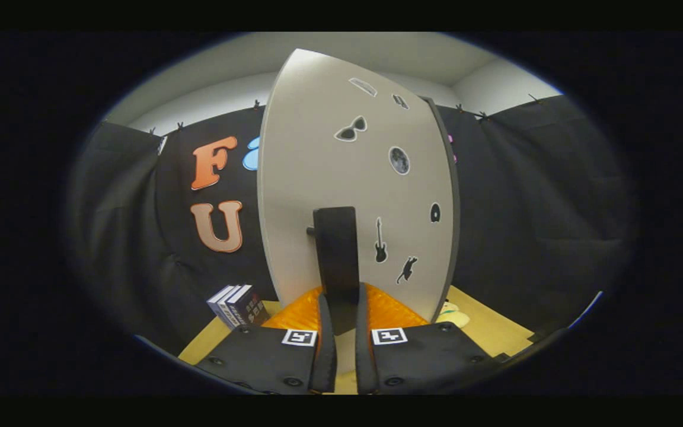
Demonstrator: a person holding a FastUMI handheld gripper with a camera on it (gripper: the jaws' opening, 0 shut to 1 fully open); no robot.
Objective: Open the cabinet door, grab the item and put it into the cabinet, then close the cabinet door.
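To my left, 3 books are standing on the table. I am holding the cabinet door by its dark handle; my claw is pinching it between 2 fingers. I judge I am swinging the door, probably opening it. A pale item is lying right of the door's edge, near enough to bump.

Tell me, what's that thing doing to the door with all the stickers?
A person is holding tongs, and their two fingers sit on either side of the dark handle on the grey cabinet door. The fingers look closed around the handle, so the door is being gripped, probably to swing it. Little stickers like sunglasses and a guitar dot the door. A few books stand on the wooden table off to the side.
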